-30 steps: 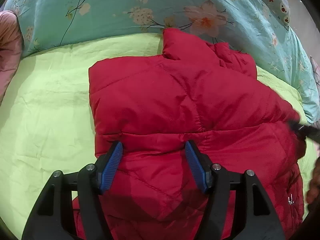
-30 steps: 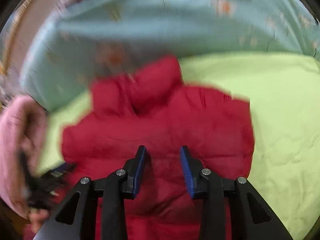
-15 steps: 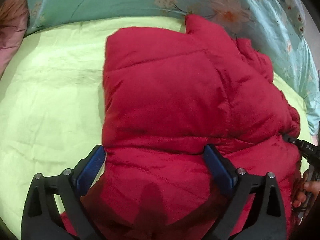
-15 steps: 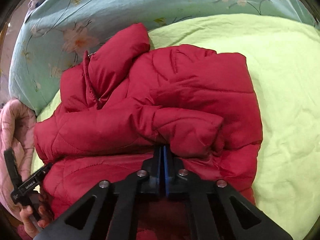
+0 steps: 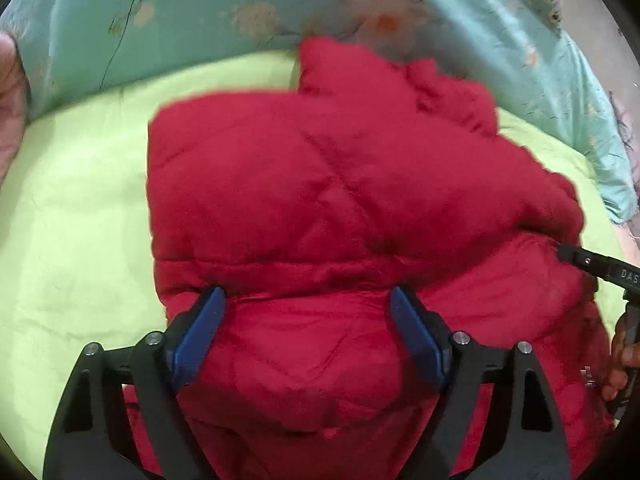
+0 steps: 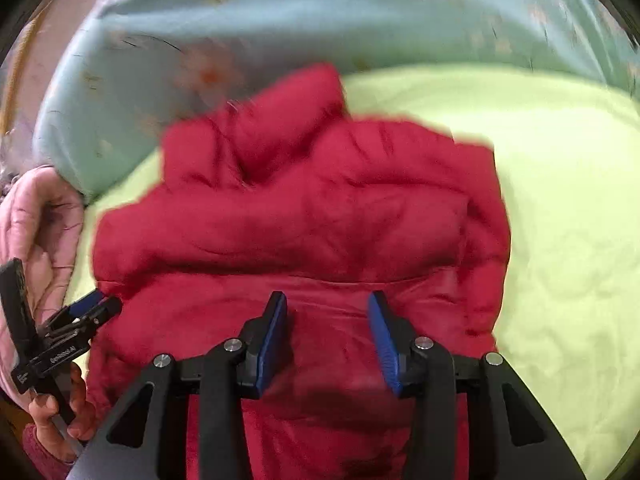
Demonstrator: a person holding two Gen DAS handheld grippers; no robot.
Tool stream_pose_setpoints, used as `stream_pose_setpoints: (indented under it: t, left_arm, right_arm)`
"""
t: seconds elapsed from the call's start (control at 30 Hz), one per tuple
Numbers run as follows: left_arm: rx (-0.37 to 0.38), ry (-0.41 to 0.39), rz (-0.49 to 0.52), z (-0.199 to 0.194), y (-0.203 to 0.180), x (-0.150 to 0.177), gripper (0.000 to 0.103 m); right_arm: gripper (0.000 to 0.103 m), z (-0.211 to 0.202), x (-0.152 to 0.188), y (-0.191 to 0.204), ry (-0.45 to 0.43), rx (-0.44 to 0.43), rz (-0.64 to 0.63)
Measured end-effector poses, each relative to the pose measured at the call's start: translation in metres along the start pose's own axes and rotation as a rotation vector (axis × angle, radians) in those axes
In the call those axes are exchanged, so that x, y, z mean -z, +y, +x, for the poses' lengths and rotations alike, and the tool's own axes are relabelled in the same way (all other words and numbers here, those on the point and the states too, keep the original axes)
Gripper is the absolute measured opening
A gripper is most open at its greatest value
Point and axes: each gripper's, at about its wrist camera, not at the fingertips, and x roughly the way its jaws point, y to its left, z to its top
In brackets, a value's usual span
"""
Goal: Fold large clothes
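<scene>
the red puffer jacket (image 5: 320,208) lies partly folded on the lime-green sheet (image 5: 72,216), collar at the far end, hem at the near end, long axis running near to far. left gripper (image 5: 306,332) hovers over the near left part, jaws spread wide and closing, pinching nothing. right gripper (image 6: 328,336) hangs over the near right part, jaws part-spread and opening, nothing pinched. both stand about equally near the hem.

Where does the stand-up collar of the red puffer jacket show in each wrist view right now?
Left wrist view: the collar sits upper centre, against the teal floral quilt.
Right wrist view: the collar sits upper centre-left, against the same quilt.
Shared landmark: the lime-green bed sheet under the red puffer jacket.
</scene>
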Motion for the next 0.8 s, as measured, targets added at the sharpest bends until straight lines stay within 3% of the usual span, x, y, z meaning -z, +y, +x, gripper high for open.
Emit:
stream_pose_setpoints:
  t: [0.1, 0.43, 0.7, 0.8]
  left_arm:
    - [-0.023, 0.005, -0.005, 0.003, -0.002, 0.000, 0.086]
    - [-0.057, 0.017, -0.013, 0.014, -0.003, -0.002, 0.090]
    - [-0.039, 0.006, -0.058, -0.026, 0.000, 0.004, 0.089]
    - [-0.046, -0.011, -0.044, -0.046, -0.002, 0.015, 0.089]
  right_arm:
    - [0.034, 0.010, 0.001, -0.015, 0.013, -0.030, 0.038]
    - [0.034, 0.018, -0.001, -0.012, 0.017, -0.008, 0.014]
    - [0.039, -0.017, 0.005, -0.001, -0.018, -0.026, 0.024]
    - [0.051, -0.039, 0.014, 0.005, -0.027, -0.024, 0.003]
